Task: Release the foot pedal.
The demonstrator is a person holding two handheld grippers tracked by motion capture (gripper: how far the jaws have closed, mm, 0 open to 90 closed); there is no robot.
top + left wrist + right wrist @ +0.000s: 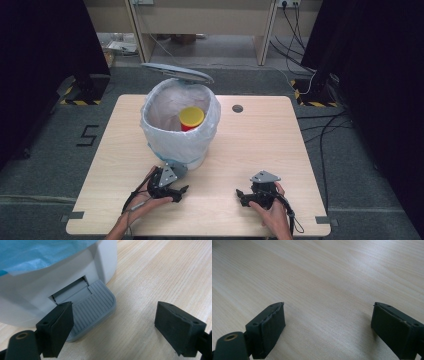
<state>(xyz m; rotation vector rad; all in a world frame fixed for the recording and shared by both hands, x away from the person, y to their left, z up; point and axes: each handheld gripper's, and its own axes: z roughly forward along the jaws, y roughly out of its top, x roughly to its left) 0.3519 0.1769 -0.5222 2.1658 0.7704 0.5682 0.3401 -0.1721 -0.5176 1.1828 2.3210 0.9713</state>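
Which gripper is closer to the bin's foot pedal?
Left. The left gripper sits open right at the grey pedal, one jaw over its edge. The right gripper is open over bare table, off to the side.

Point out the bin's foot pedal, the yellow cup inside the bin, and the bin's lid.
foot pedal (93,308), left gripper view, on its ribbed grey top.
yellow cup (192,116), high view, on its yellow top.
lid (177,72), high view, on the raised grey lid's upper surface.
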